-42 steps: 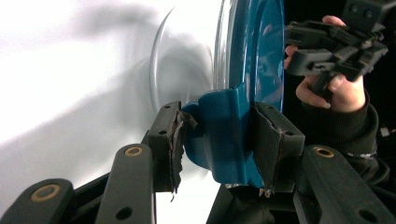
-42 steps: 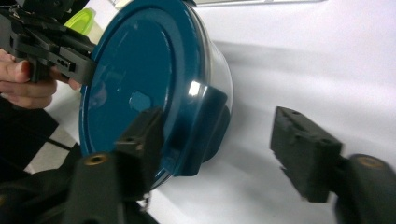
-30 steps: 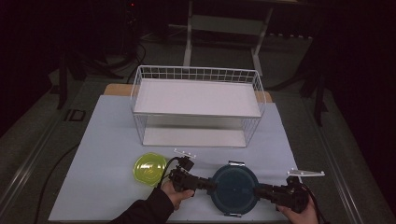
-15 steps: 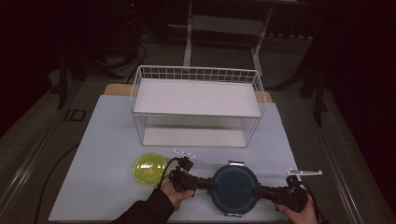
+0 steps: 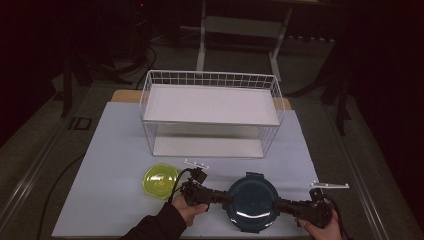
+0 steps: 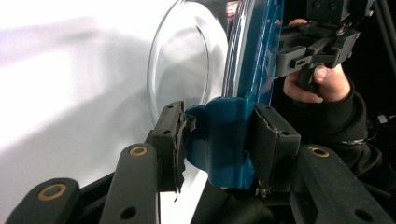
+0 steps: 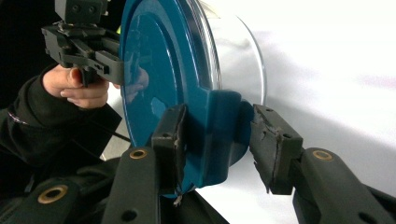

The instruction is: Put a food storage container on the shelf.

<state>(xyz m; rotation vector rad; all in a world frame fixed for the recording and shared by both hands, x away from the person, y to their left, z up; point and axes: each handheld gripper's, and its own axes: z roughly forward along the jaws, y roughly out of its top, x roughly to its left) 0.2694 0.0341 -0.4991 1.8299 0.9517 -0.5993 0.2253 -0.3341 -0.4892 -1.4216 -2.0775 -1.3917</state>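
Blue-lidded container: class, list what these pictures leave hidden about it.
- Contents: high view, the blue lid covers them.
- Far latches: left gripper view, the top edge cuts off the glass container.
- Right gripper grip: right gripper view, whether one jaw touches the latch tab is unclear.

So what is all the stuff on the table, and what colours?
container: one, clear glass with a dark teal clip lid, near edge of the table, between the two grippers
bowl: one, yellow-green, on the table left of the container
wire rack: one, white, two shelves, middle of the table
table cover: one, pale grey-white
left gripper: one, black, fingers around the lid's left clip tab
right gripper: one, black, fingers astride the right clip tab, jaws just been closing
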